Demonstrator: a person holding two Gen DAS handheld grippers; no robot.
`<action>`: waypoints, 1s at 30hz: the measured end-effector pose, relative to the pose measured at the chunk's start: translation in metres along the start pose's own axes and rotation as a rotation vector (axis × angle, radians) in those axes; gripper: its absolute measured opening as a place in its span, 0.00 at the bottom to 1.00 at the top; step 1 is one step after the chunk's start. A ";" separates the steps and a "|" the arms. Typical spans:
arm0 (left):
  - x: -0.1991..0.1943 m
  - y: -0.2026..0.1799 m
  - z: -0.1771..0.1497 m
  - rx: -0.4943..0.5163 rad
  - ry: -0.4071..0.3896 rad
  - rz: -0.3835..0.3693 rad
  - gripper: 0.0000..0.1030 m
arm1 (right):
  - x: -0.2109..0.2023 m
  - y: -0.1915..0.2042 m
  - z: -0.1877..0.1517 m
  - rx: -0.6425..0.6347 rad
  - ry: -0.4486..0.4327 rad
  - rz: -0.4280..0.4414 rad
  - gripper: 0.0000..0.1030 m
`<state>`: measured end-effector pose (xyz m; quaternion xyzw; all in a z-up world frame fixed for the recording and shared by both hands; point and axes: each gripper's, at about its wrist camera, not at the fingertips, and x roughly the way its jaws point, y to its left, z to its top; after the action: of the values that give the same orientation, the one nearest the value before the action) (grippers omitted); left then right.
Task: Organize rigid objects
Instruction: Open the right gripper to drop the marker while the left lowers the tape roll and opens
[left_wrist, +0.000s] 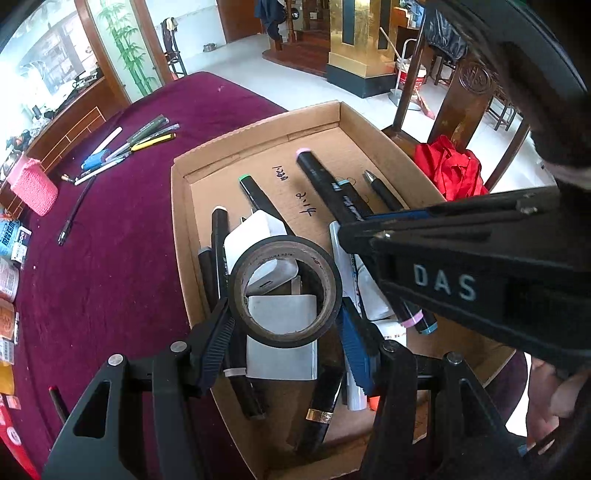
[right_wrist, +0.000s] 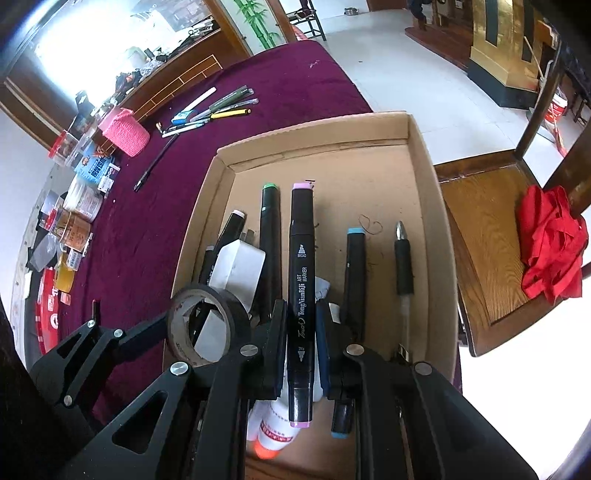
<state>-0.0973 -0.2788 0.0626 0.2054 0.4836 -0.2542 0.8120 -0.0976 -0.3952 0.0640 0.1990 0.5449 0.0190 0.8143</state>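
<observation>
My left gripper (left_wrist: 284, 325) is shut on a black tape roll (left_wrist: 284, 291) and holds it over the cardboard box (left_wrist: 258, 136); the roll also shows in the right wrist view (right_wrist: 207, 325). My right gripper (right_wrist: 301, 328) is shut on a black marker with pink ends (right_wrist: 302, 280), held over the box (right_wrist: 314, 129). In the box lie several black markers, one green-tipped (right_wrist: 269, 229), one blue-tipped (right_wrist: 355, 266), a pen (right_wrist: 403, 266), a white charger block (right_wrist: 240, 269) and a white tube (right_wrist: 273, 432). The right gripper (left_wrist: 461, 269) crosses the left wrist view.
The box sits on a maroon tablecloth (left_wrist: 110, 258). A group of pens (left_wrist: 129, 147) and a pink knitted holder (left_wrist: 33, 188) lie at the far left, small packets (right_wrist: 74, 221) along the left edge. A wooden chair with red cloth (right_wrist: 550, 243) stands right of the box.
</observation>
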 end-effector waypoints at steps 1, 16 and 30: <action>0.001 0.000 0.000 0.000 0.001 0.001 0.54 | 0.001 0.000 0.001 -0.004 -0.002 -0.002 0.13; 0.007 0.001 0.000 0.005 0.004 0.002 0.54 | 0.012 -0.003 0.010 -0.055 -0.011 -0.029 0.13; 0.009 0.001 0.000 0.003 0.003 -0.009 0.54 | 0.014 -0.003 0.010 -0.054 -0.006 -0.030 0.13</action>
<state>-0.0934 -0.2802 0.0547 0.2049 0.4852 -0.2581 0.8099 -0.0832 -0.3972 0.0542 0.1687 0.5446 0.0207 0.8213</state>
